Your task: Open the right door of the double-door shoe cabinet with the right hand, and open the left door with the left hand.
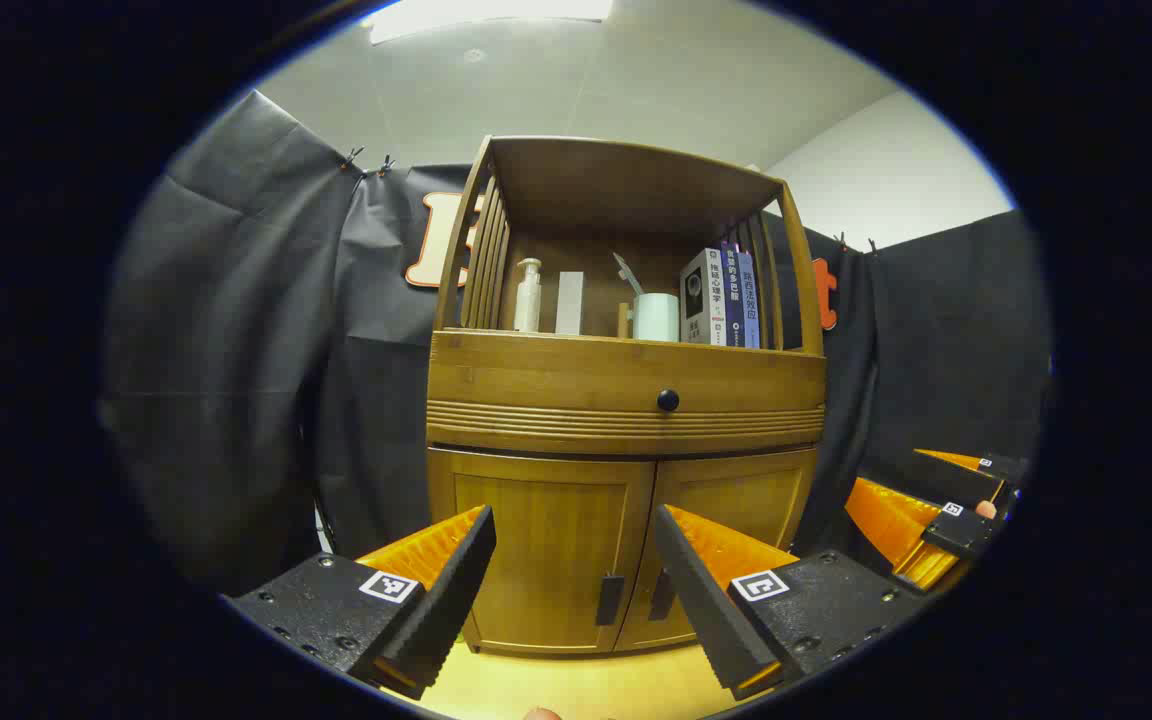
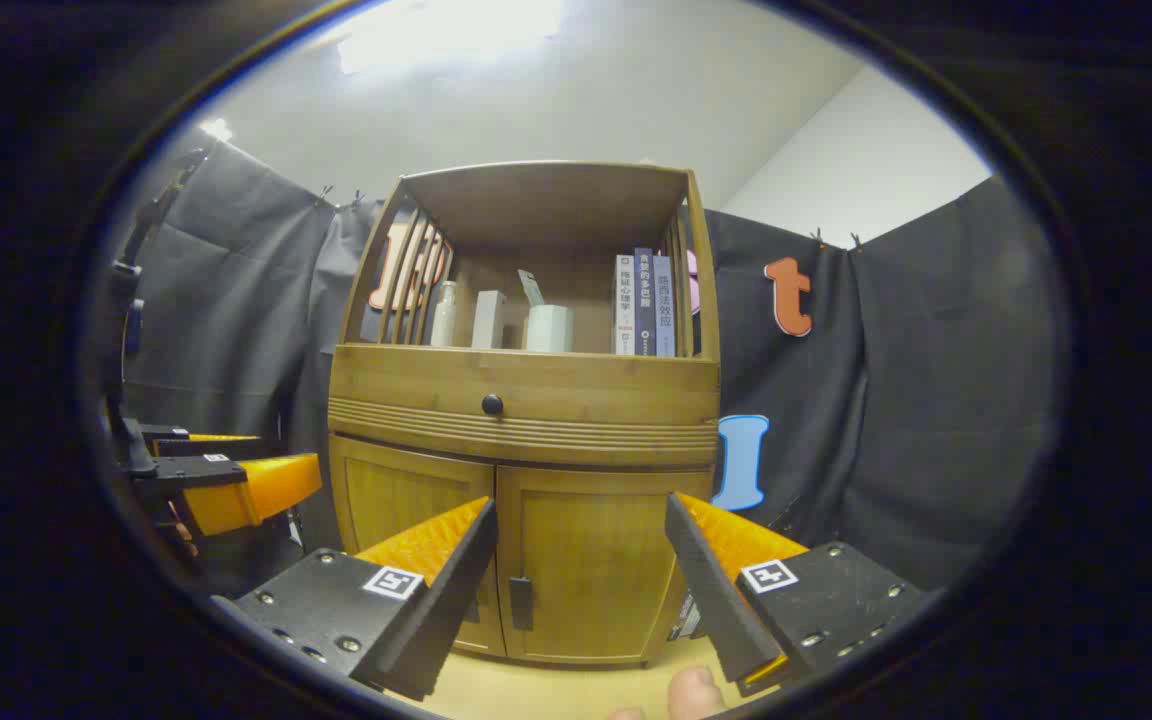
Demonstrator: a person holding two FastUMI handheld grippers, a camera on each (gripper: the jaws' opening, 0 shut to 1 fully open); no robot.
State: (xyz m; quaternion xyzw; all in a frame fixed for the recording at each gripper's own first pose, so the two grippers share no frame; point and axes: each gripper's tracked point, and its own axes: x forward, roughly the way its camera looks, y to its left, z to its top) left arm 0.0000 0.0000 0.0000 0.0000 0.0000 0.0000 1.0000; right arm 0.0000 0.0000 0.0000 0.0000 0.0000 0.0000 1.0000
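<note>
**Both grippers wide apart in front of the closed shoe cabinet**

In the left gripper view, the left gripper (image 1: pixel 574 560) fills the bottom centre of the frame, its two black-and-orange fingers (image 1: pixel 436 590) spread wide with nothing between them. Through the gap, low in the frame, sit the two dark door handles: the left door handle (image 1: pixel 609 599) and the right door handle (image 1: pixel 660 594), side by side at the seam. Both the left door (image 1: pixel 546 545) and the right door (image 1: pixel 736 500) are closed. At the lower right edge of this view the right gripper (image 1: pixel 946 500) shows, clear of the cabinet.

In the right gripper view, the right gripper (image 2: pixel 576 565) sits at the bottom centre, its fingers also spread wide and holding nothing. The right door fills the gap between them, and the dark handle at its inner edge shows low in the frame, just right of the near finger. A fingertip (image 2: pixel 691 692) shows at the bottom edge. The left gripper appears at the left edge of this view.

The shoe cabinet (image 1: pixel 626 400) stands at the frame centre on a light wooden surface (image 1: pixel 576 685). Above the doors runs a drawer with a round black knob (image 1: pixel 668 400). The open shelf on top holds a pump bottle (image 1: pixel 528 295), a white cup (image 1: pixel 656 316) and upright books (image 1: pixel 721 297).
</note>
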